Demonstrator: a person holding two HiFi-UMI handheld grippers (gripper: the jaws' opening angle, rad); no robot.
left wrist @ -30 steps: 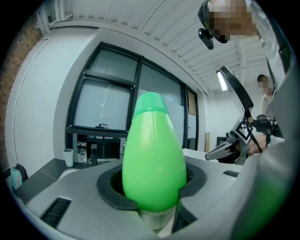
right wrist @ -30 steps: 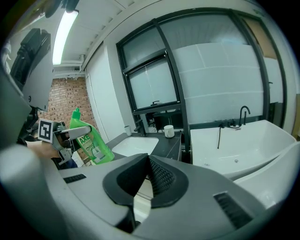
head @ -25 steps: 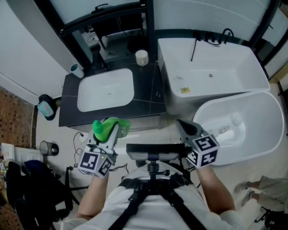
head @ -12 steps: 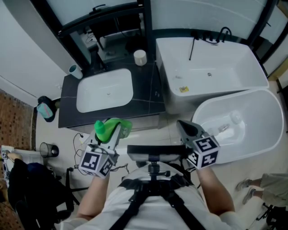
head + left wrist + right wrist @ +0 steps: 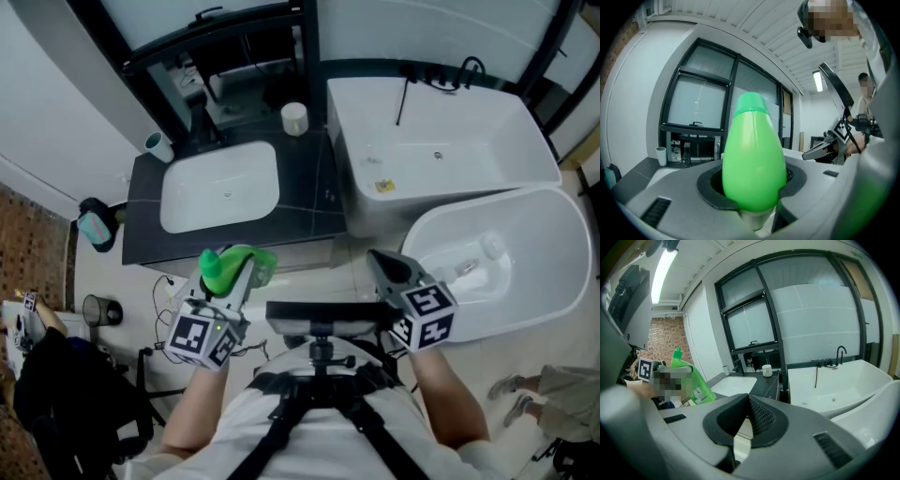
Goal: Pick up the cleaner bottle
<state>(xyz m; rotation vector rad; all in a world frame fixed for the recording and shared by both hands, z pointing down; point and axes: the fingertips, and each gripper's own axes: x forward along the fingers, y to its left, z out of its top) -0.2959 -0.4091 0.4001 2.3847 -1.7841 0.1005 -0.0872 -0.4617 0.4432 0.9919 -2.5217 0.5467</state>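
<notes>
At the lower left of the head view, your left claw point(image 5: 241, 277) is clamped on the green cleaner bottle point(image 5: 223, 266). It holds the bottle in the air just below the front edge of the dark desk point(image 5: 319, 202) with its white basin point(image 5: 220, 187). Toward the lower right, your right claw point(image 5: 382, 265) has its jaws pressed together on nothing, beside the oval white tub point(image 5: 553, 272).
</notes>
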